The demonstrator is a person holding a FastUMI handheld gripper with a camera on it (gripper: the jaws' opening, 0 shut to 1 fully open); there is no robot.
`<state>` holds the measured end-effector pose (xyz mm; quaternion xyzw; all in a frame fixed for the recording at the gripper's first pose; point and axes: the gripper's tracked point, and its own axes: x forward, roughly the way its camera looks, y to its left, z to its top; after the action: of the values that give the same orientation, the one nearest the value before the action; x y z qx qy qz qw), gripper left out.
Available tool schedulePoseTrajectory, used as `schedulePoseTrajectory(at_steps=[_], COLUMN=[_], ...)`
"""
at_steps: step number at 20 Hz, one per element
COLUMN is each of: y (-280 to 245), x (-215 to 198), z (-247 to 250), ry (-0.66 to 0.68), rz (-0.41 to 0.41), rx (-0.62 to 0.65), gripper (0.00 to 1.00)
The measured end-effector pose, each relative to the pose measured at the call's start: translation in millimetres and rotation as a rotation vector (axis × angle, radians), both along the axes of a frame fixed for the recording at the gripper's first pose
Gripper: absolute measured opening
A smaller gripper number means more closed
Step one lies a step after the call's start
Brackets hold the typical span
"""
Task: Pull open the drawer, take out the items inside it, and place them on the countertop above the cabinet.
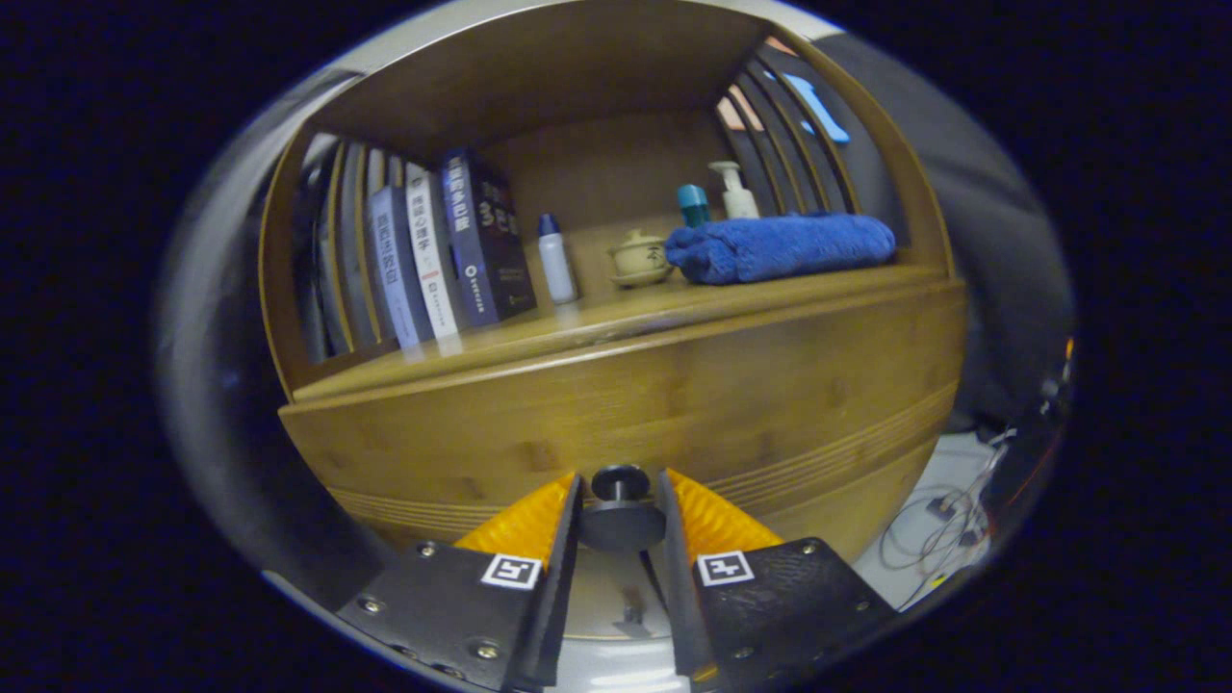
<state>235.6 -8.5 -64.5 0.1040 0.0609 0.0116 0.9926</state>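
Gripper view: gripper [621,505] narrowed around the drawer knob [621,484], fingers flanking it, contact uncertain. Drawer [674,395] appears closed below the bench [616,318] carrying books [452,250], bottles and towel [780,247]. Opening, emptying and placing all remain.

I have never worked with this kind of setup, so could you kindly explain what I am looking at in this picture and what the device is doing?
The camera rides on a hand-held two-finger gripper that a person carries; it looks forward along the two fingers, which show at the bottom. Facing it is a wooden cabinet. The fingers stand either side of the dark round drawer knob and look closed on it, though actual contact is hard to confirm. On the countertop above the drawer front stand several upright books, a small bottle, a lidded teacup on a saucer, a rolled blue towel, and behind it a teal-capped container and a pump bottle. The drawer looks still closed.
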Motion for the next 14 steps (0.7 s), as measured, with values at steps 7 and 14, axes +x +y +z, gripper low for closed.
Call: schedulePoseTrajectory(at_steps=[7,14], y=[2,1], x=[-36,-121], z=[-1,-10], ry=[0.012,-0.013], rz=[0.012,0.044], rx=[-0.181,-0.22], gripper=[0.3,0.3])
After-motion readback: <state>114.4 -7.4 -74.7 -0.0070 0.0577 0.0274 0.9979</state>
